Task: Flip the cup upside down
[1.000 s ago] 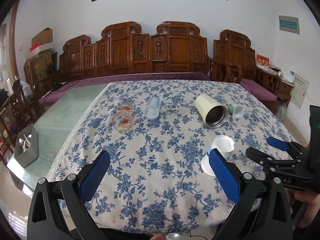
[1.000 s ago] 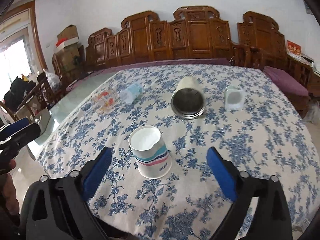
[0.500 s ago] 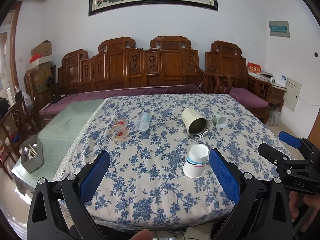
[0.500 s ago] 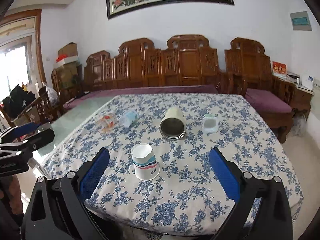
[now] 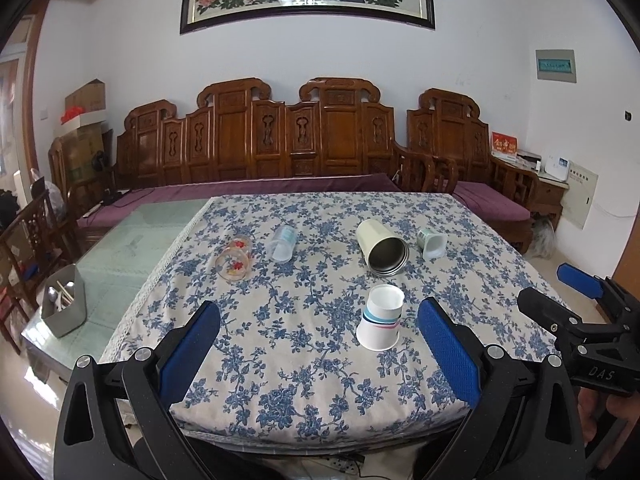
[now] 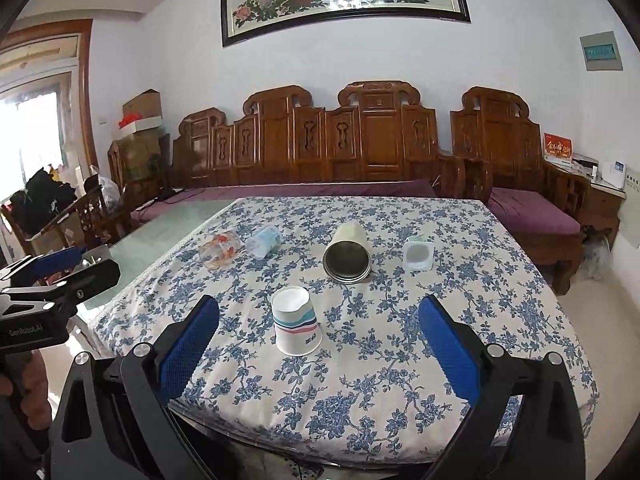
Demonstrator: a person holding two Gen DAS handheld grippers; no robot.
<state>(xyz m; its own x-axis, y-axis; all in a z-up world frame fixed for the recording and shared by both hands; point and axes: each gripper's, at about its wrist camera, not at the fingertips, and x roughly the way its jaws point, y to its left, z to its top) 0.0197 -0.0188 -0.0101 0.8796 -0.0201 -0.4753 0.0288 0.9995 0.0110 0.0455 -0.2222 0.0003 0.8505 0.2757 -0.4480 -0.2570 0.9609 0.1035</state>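
A white paper cup [image 5: 380, 317] with blue and pink bands stands upside down, mouth on the floral tablecloth [image 5: 304, 360], near the front edge. It also shows in the right wrist view [image 6: 295, 320]. My left gripper [image 5: 318, 350] is open and empty, held back from the table's front edge. My right gripper [image 6: 318, 346] is open and empty too, also back from the edge, with the cup between its fingers in view but farther off. The right gripper also shows at the right of the left wrist view [image 5: 560, 300].
Lying on their sides farther back: a cream metal tumbler [image 5: 382, 247], a small green-white cup [image 5: 430, 243], a clear plastic cup [image 5: 283, 243] and a glass with red flowers [image 5: 234, 260]. A grey utensil holder [image 5: 64, 300] stands on the glass table at left. A wooden bench [image 5: 312, 140] stands behind.
Both grippers have pulled back and up from the table, so the cups look smaller and farther away. The paper cup stays upside down in place.
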